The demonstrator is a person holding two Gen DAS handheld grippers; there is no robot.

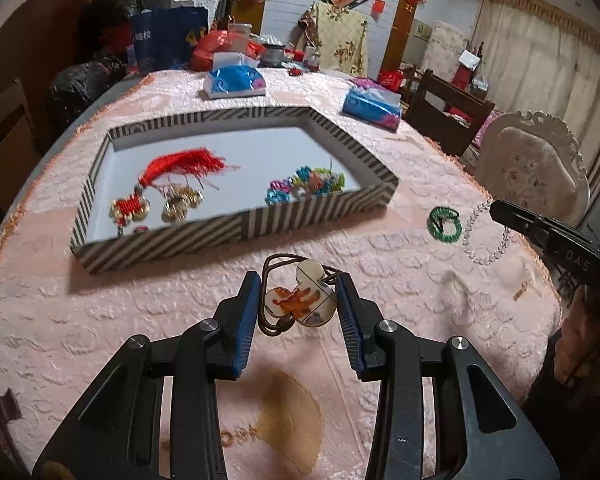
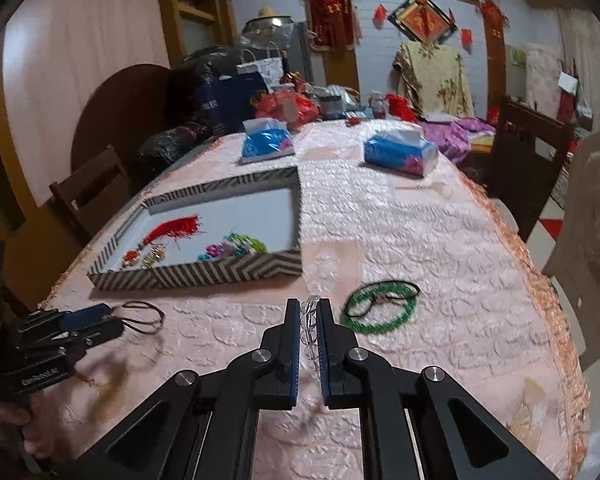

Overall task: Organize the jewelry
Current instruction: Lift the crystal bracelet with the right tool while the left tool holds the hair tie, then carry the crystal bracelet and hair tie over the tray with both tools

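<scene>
Holding mouse-shaped charm hair tie [image 1: 300,298] between blue pads, left gripper [image 1: 297,300] just short of striped tray [image 1: 172,240]. Pinching clear bead bracelet [image 2: 309,320], right gripper [image 2: 309,322] jaws nearly closed. One green bracelet [image 2: 380,312] on tablecloth [image 2: 440,260] beside it. Two tissue packs at far edge. Tray: one red tassel charm [image 1: 172,184], one colourful cluster [image 1: 304,184], bare white floor between.

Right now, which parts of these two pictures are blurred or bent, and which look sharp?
Left wrist view: red tassel and striped tray smeared by motion, the Mickey-shaped hair tie sharp. Right wrist view: green bead bracelet slightly blurred, clear bead bracelet fairly sharp. Both: fisheye bends the room edges.
</scene>
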